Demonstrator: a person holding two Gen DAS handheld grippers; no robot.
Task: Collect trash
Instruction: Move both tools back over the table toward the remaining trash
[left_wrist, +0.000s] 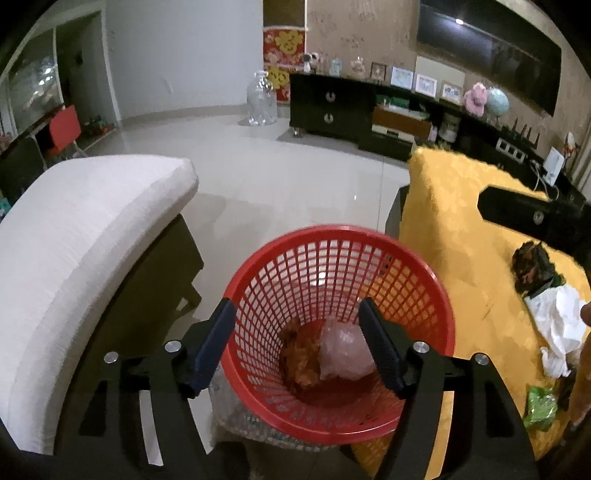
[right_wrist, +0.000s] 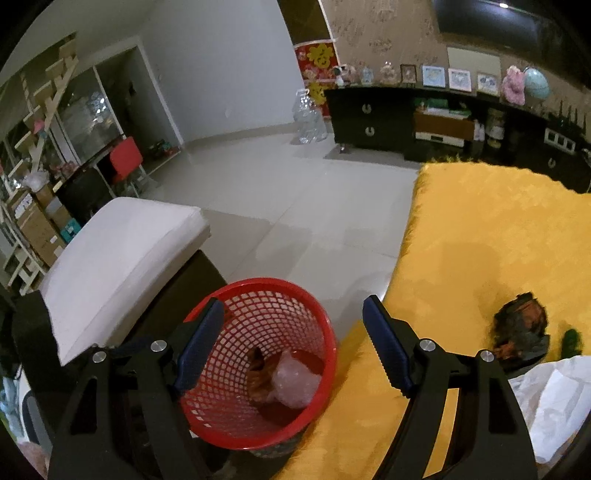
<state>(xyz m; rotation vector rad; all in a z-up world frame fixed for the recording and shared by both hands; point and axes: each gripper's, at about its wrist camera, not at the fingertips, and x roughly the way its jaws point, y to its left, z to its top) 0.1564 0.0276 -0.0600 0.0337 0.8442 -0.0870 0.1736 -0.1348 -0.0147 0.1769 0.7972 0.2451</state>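
Note:
A red mesh basket (left_wrist: 369, 258) stands on the floor beside a table with a yellow cloth (left_wrist: 450, 229). In it lie a crumpled clear plastic wad (left_wrist: 341, 352) and an orange-brown wrapper (left_wrist: 299, 354). My left gripper (left_wrist: 297, 317) is open and empty above the basket's mouth. My right gripper (right_wrist: 293, 314) is open and empty, over the basket's (right_wrist: 236, 310) right rim and the cloth's (right_wrist: 498, 229) edge. On the cloth lie a dark wrapper (right_wrist: 517, 328), white crumpled paper (right_wrist: 550, 395) and, in the left wrist view, a green packet (left_wrist: 539, 404).
A white cushioned seat (left_wrist: 74, 243) stands left of the basket. A dark TV cabinet (left_wrist: 332, 107) with frames and ornaments runs along the far wall. A clear plastic bottle (left_wrist: 262, 99) stands on the tiled floor (left_wrist: 288, 177). The other gripper's black body (left_wrist: 535, 218) shows at right.

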